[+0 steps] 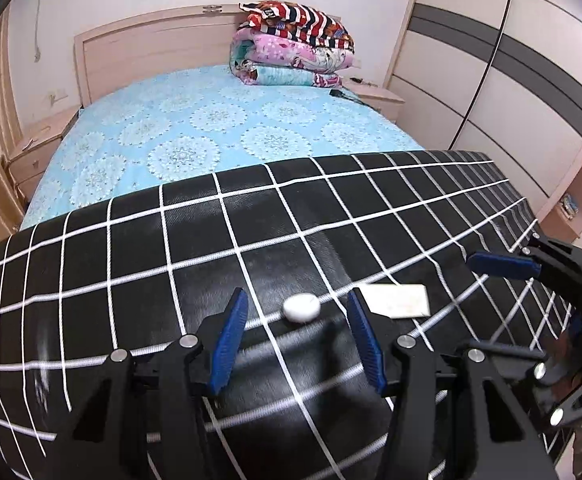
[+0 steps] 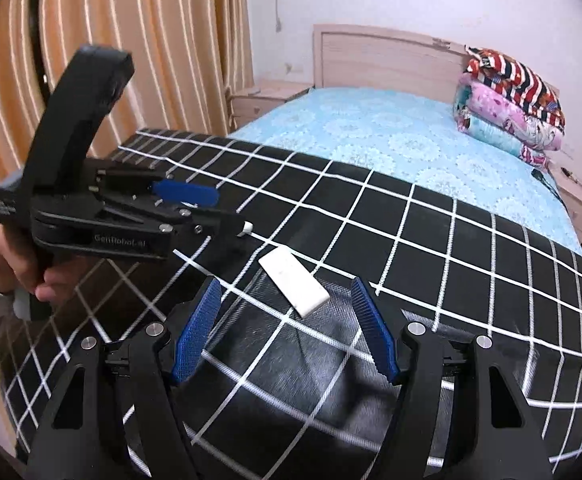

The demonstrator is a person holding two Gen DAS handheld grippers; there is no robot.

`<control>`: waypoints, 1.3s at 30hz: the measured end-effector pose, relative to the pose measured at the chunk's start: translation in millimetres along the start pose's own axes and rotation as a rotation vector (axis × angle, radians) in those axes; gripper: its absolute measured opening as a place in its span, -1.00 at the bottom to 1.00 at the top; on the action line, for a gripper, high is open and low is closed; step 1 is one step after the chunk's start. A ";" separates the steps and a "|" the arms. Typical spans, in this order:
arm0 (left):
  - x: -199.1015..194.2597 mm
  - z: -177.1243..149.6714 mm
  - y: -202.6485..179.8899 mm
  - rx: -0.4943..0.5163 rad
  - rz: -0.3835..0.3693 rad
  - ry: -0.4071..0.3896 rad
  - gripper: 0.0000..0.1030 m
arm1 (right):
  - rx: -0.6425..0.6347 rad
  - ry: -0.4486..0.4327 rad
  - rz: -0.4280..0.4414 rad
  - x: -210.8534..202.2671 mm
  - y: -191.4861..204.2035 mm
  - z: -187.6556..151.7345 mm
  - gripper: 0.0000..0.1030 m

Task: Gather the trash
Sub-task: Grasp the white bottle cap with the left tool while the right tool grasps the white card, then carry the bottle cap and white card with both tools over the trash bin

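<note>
Left claw (image 1: pixel 297 334) spread wide, right claw (image 2: pixel 285 330) likewise spread, both empty

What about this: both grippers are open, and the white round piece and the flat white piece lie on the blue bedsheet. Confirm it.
Not quite. In the left wrist view the round piece and flat piece lie on the black checked cloth, not the blue bedsheet. Both the left gripper and right gripper are open.
</note>
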State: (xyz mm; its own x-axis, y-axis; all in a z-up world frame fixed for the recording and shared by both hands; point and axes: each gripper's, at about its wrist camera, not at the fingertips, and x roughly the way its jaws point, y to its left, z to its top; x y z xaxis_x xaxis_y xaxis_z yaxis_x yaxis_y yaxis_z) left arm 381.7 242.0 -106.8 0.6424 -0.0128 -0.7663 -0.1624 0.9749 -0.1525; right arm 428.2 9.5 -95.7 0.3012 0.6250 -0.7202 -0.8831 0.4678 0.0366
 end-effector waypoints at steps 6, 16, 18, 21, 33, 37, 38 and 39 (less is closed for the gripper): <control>20.8 4.6 -2.9 0.030 0.012 0.043 -0.26 | -0.035 0.039 -0.007 20.0 1.2 0.6 0.17; 22.9 -0.4 -4.4 0.077 0.060 0.027 -0.63 | -0.065 0.086 -0.033 34.3 3.6 1.8 -0.42; 20.6 -3.0 -5.2 0.078 0.060 0.022 -0.63 | -0.064 0.085 -0.038 32.5 3.0 1.0 -0.53; 13.2 -8.2 -7.2 0.075 0.063 0.004 -0.63 | -0.051 0.084 -0.035 29.3 2.2 -1.4 -0.54; -40.6 -27.9 -43.3 0.137 0.055 -0.060 -0.63 | -0.018 0.035 -0.048 -5.3 15.2 -9.7 -0.54; -70.6 -38.2 -63.1 0.156 0.030 -0.098 -0.63 | -0.015 0.022 -0.032 -27.4 26.1 -17.2 -0.54; -77.4 -40.3 -67.3 0.164 0.027 -0.107 -0.63 | -0.011 0.018 -0.033 -31.7 27.8 -18.6 -0.54; -86.1 -43.9 -73.6 0.179 0.029 -0.119 -0.63 | -0.011 0.013 -0.040 -37.5 30.3 -20.5 -0.54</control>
State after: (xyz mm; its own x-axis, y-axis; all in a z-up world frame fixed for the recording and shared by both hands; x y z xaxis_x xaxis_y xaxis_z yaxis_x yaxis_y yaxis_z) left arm 305.5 161.6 -57.0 0.7247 0.0315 -0.6883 -0.0530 0.9985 -0.0101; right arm 382.7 -12.6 -81.8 0.3315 0.5979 -0.7298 -0.8745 0.4849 0.0000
